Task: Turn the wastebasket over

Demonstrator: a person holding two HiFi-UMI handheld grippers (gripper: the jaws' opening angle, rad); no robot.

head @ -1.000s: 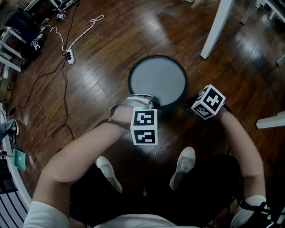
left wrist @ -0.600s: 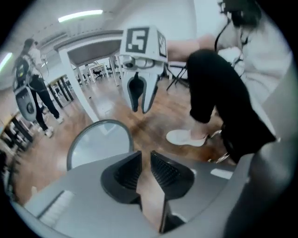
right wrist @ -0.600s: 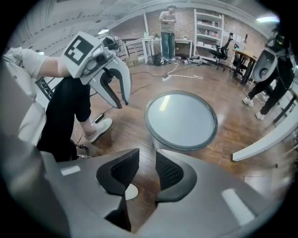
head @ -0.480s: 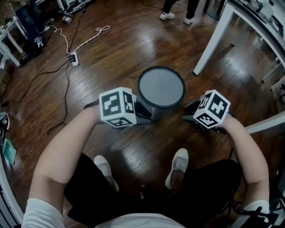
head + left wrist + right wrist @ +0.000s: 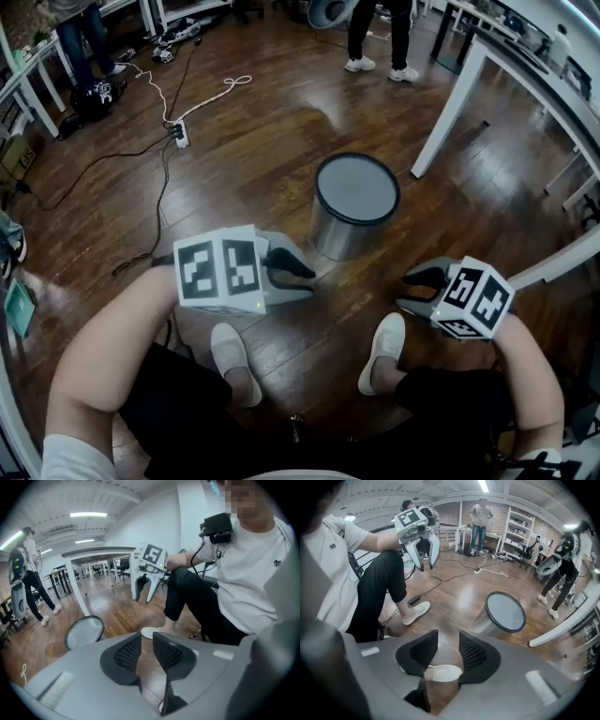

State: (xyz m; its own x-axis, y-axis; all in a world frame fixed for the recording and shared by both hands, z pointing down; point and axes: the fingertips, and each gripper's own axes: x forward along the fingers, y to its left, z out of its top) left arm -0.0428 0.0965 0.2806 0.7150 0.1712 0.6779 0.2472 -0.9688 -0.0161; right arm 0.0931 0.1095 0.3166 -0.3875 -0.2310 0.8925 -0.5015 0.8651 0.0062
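The wastebasket (image 5: 356, 202) stands on the wooden floor (image 5: 244, 150) with a flat grey face and dark rim upward, so it seems already mouth-down. The step is probably to draw clear without knocking its metal wall. Nearer the person than the wastebasket, the left gripper (image 5: 298, 270) has its jaws narrowly apart and opening, with nothing between them. The right gripper (image 5: 424, 281), also on the near side, has empty jaws that are parting wider. A white desk leg (image 5: 448, 103) stands just beyond the wastebasket to its right, a power strip (image 5: 180, 136) with cables lies well to its left, and people (image 5: 375, 37) stand far beyond it.
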